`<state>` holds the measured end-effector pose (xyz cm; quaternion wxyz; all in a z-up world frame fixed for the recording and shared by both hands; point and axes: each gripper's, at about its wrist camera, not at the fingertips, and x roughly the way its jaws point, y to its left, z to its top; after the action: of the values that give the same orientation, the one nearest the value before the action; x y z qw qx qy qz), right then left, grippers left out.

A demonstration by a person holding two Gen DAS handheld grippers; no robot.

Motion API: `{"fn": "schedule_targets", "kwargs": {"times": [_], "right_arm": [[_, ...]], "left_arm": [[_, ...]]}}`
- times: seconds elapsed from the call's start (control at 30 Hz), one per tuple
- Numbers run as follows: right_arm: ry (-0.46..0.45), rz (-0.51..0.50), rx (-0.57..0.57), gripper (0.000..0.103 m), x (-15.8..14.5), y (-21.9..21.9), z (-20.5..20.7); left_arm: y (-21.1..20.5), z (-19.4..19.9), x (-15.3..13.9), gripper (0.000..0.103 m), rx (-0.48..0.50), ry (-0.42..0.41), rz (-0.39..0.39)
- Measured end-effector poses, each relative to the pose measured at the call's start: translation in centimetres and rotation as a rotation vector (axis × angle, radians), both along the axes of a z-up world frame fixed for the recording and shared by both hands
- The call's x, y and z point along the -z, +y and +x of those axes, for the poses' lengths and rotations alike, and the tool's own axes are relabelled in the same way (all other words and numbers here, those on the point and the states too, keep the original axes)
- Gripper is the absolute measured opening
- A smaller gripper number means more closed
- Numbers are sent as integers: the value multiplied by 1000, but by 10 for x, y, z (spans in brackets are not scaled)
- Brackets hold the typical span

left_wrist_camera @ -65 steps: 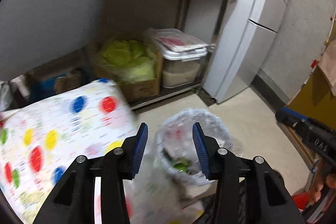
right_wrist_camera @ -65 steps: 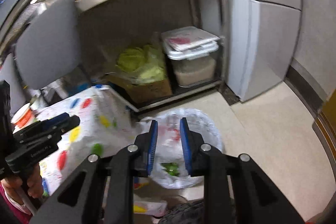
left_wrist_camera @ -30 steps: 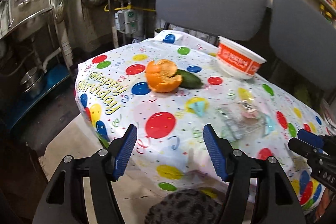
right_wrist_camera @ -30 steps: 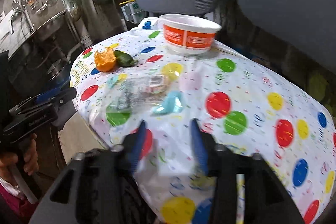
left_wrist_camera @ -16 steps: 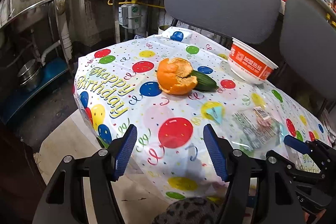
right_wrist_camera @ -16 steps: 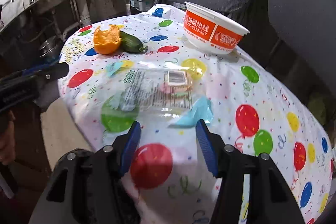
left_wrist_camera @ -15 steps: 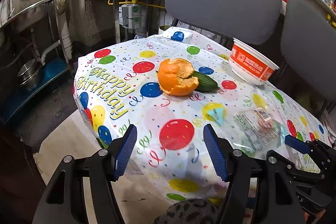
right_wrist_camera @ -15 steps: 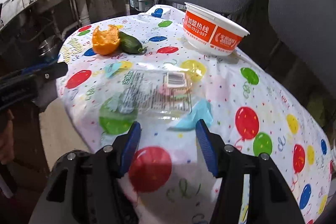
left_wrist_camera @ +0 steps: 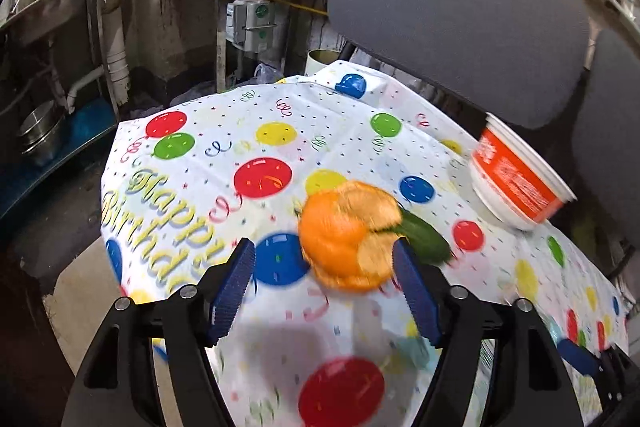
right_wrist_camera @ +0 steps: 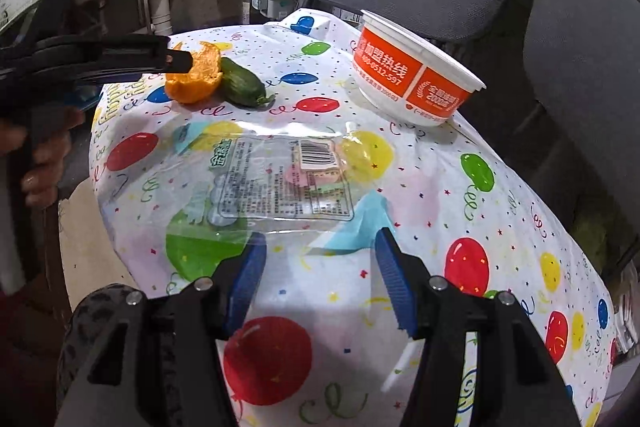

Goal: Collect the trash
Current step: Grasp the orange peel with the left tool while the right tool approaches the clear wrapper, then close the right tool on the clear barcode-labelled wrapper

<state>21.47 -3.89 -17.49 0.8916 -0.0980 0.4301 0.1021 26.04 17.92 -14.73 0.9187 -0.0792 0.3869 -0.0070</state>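
The left hand-held gripper (left_wrist_camera: 322, 263) gapes wide around the orange peel (left_wrist_camera: 348, 235), gripping nothing; a cucumber piece (left_wrist_camera: 424, 241) touches the peel. The right hand-held gripper (right_wrist_camera: 320, 267) is spread wide and empty, just before a clear plastic wrapper (right_wrist_camera: 276, 183) lying flat on the table (right_wrist_camera: 500, 227). The orange paper bowl (right_wrist_camera: 412, 79) stands behind it, its contents hidden.

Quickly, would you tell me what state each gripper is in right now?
Left gripper: open, empty, closing in on the orange peel.
Right gripper: open, empty, just short of the clear plastic wrapper.
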Motion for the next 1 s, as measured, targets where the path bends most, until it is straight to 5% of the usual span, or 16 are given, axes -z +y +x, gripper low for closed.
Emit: {"fn": "schedule_targets", "kwargs": {"times": [0.07, 0.17, 0.37, 0.77, 1.0], "right_arm": [[2, 17, 5, 56, -2, -3, -1], [13, 68, 16, 56, -4, -10, -1], [3, 83, 45, 56, -4, -16, 1], [63, 403, 172, 56, -11, -55, 5], [90, 415, 138, 56, -12, -45, 8]], "left_arm": [[-1, 10, 4, 61, 0, 12, 8], [-1, 16, 8, 32, 7, 36, 13], [-10, -17, 2, 8, 34, 20, 41], [-43, -68, -5, 8, 185, 67, -30], [-36, -65, -8, 8, 144, 54, -2]]}}
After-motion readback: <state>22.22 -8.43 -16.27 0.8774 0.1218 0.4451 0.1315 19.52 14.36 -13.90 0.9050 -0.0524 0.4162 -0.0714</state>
